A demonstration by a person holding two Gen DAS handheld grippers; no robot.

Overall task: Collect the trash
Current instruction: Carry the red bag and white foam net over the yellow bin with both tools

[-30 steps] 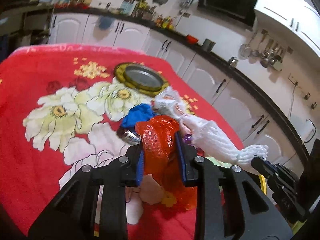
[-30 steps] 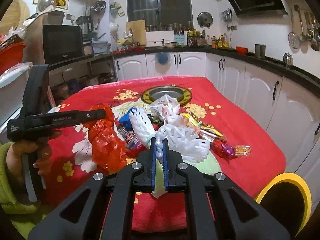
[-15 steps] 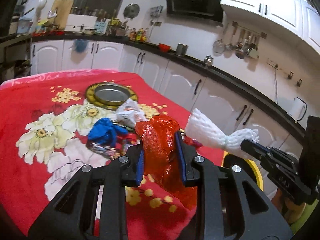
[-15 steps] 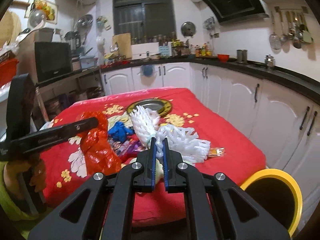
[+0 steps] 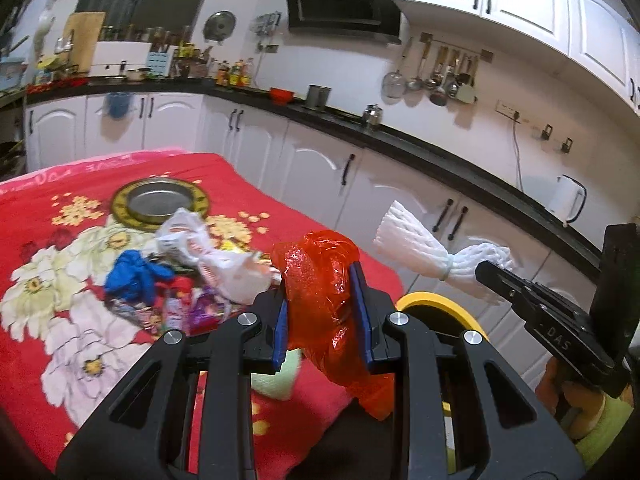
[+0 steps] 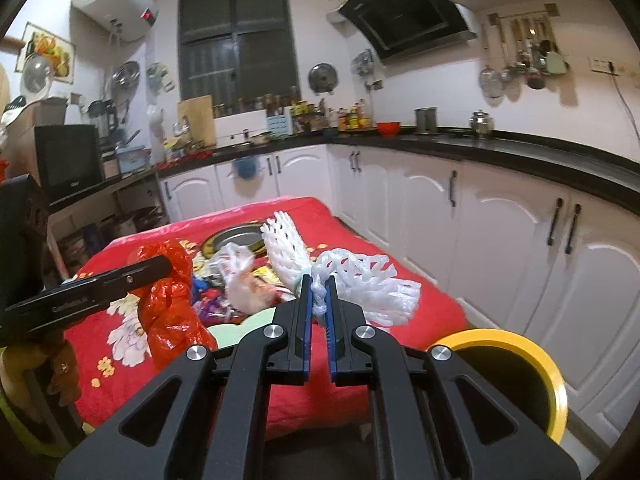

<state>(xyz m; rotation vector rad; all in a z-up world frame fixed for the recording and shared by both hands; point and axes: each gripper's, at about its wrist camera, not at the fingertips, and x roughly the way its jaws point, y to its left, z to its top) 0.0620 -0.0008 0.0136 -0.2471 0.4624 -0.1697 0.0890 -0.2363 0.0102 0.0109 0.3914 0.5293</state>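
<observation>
On the bench (image 5: 48, 184), under its red flowered cloth, lay a blue wrapper (image 5: 136, 276) and a white bag (image 5: 224, 264). The left tool (image 5: 322, 312) was clamped on a red bag (image 5: 320, 280) held above the bench edge. The right tool (image 6: 319, 312) pinched white foam netting (image 6: 360, 276) near the yellow bin (image 6: 516, 340).

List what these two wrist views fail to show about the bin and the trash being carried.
- Yellow-rimmed bin: its inside is black in the right wrist view; in the left wrist view the left gripper and red plastic bag cover most of it.
- Red plastic bag: contents unreadable.
- White foam net: the right gripper hides its pinched middle.
- Wrapper pile: labels too small.
</observation>
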